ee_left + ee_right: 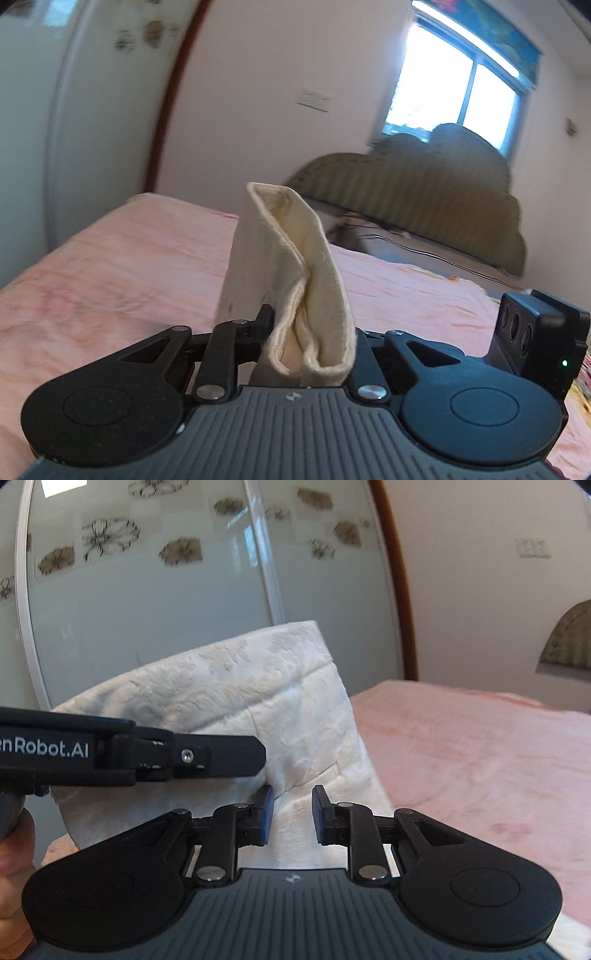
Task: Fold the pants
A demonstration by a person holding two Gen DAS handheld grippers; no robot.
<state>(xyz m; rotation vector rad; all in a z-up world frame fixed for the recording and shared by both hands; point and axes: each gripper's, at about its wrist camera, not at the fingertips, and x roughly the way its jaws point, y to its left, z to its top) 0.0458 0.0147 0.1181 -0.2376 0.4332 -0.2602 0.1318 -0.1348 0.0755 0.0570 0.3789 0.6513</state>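
The cream pants (284,266) stand up between the fingers of my left gripper (308,332), which is shut on a folded edge of them above the pink bed (110,288). In the right wrist view the same pants (229,686) hang as a wide white fuzzy panel. My left gripper (236,757) reaches in from the left there, clamped on the cloth. My right gripper (292,814) has its jaws apart, blue pads (266,814) on either side of a fold of the pants, not pinching it.
The pink bedspread (480,757) fills the lower part of both views. An olive headboard (424,192) and a window (454,85) are beyond. A wardrobe with flowered glass doors (147,590) stands behind the pants. The other gripper's camera block (535,332) shows at right.
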